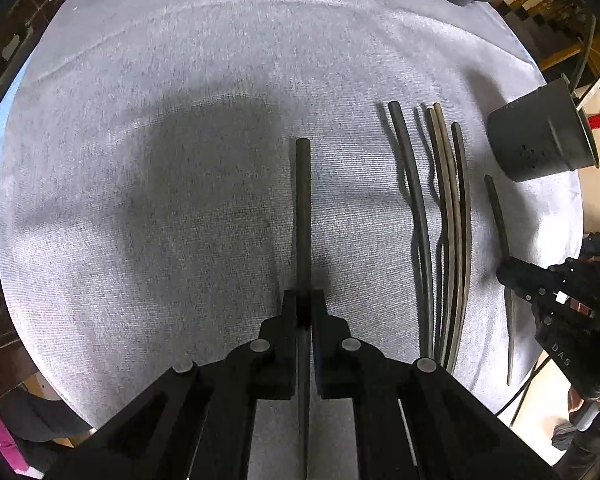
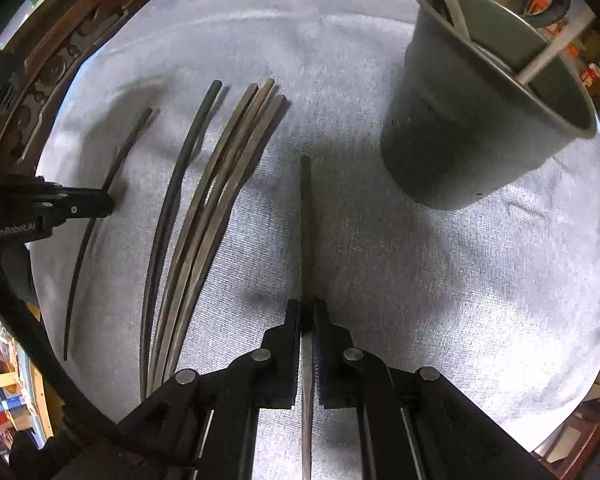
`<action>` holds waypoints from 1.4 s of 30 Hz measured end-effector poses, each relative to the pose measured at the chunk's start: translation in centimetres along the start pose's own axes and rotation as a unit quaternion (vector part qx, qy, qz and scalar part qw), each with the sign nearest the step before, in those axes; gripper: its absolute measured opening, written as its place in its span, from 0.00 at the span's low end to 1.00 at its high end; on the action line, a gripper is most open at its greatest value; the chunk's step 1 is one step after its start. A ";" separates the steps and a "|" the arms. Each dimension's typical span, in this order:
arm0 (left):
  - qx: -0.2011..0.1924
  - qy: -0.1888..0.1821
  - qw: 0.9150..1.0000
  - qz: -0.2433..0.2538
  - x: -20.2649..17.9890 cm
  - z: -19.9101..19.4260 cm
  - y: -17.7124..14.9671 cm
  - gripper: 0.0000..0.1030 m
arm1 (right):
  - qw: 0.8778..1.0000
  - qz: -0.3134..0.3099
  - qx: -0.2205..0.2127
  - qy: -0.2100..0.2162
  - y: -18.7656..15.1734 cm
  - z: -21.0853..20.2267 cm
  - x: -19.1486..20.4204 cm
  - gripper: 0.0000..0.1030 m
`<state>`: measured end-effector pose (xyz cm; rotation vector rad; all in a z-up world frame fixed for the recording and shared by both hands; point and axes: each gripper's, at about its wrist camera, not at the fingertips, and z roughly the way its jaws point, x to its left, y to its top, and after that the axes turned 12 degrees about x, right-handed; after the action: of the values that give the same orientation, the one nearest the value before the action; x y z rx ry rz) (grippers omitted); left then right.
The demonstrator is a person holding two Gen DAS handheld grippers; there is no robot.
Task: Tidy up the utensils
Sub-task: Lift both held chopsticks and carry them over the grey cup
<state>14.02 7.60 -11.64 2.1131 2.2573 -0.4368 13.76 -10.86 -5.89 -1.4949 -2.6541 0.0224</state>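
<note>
Left wrist view: a ribbed grey cloth covers the table; the left gripper is clamped on a round matte black chopstick, with loose chopsticks bunched nearby

Right wrist view: the right gripper pinches a squarer brown chopstick near the perforated grey holder; I'd raise its tip above the rim before lowering it in

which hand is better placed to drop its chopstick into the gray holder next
Right. The right tongs, shut on a chopstick, sit just beside the gray holder; the left tongs, also gripping a chopstick, are beyond the loose chopsticks.
</note>
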 end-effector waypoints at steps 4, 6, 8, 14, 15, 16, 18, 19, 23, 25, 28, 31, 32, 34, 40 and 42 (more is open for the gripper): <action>-0.026 -0.018 0.999 -0.015 1.1 -1.2 -0.7 0.07 | 1.000 0.004 -0.022 0.014 -0.5 -0.6 -0.4 0.06; -0.057 -0.028 0.998 -0.023 1.4 -2.4 -1.5 0.07 | 0.998 0.009 -0.053 0.026 -1.6 -2.0 -0.6 0.06; -0.099 -0.037 0.994 -0.028 1.7 -4.0 -2.5 0.07 | 0.995 0.013 -0.087 0.039 -2.6 -3.7 -0.7 0.06; -0.238 -0.047 0.969 -0.058 1.0 -8.1 -5.5 0.06 | 0.974 0.054 -0.207 0.070 -6.1 -8.7 -1.9 0.06; -0.265 -0.042 0.961 -0.064 0.9 -8.4 -5.9 0.07 | 0.965 0.065 -0.239 0.081 -6.9 -9.6 -2.3 0.06; -0.284 -0.037 0.956 -0.070 0.6 -8.7 -6.2 0.07 | 0.960 0.078 -0.255 0.082 -7.5 -10.1 -2.6 0.06; -0.311 -0.038 0.947 -0.076 0.4 -9.1 -6.8 0.07 | 0.947 0.101 -0.296 0.078 -8.5 -10.8 -3.0 0.06; -0.331 -0.038 0.940 -0.080 0.3 -9.2 -6.9 0.07 | 0.941 0.111 -0.310 0.077 -8.9 -11.1 -3.3 0.06; -0.402 -0.030 0.911 -0.089 -1.3 -10.7 -8.5 0.07 | 0.915 0.143 -0.373 0.049 -10.4 -11.9 -4.4 0.06; -0.440 -0.017 0.893 -0.091 -1.8 -10.8 -8.8 0.07 | 0.902 0.156 -0.400 0.041 -11.1 -12.4 -5.0 0.06; -0.478 0.005 0.873 -0.092 -2.3 -11.3 -10.0 0.07 | 0.883 0.171 -0.437 0.016 -11.2 -12.4 -5.6 0.06; -0.496 0.028 0.863 -0.091 -2.8 -10.3 -10.3 0.07 | 0.871 0.181 -0.456 -0.003 -10.9 -11.8 -5.9 0.06; -0.500 0.034 0.861 -0.089 -2.8 -10.0 -10.5 0.07 | 0.870 0.184 -0.457 -0.002 -10.9 -11.5 -5.9 0.06; -0.516 0.052 0.851 -0.085 -3.0 -9.9 -11.4 0.07 | 0.870 0.186 -0.456 -0.009 -11.3 -11.0 -6.0 0.06; -0.527 0.052 0.845 -0.072 -2.7 -10.2 -13.7 0.08 | 0.868 0.179 -0.463 -0.024 -13.4 -10.7 -5.2 0.06; -0.527 0.050 0.845 -0.070 -2.5 -10.3 -14.6 0.08 | 0.867 0.176 -0.466 -0.027 -14.3 -10.7 -4.9 0.06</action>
<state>1.72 6.71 1.54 1.3771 1.9261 0.7783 5.09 -22.85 5.24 -2.1919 -2.4557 -1.3790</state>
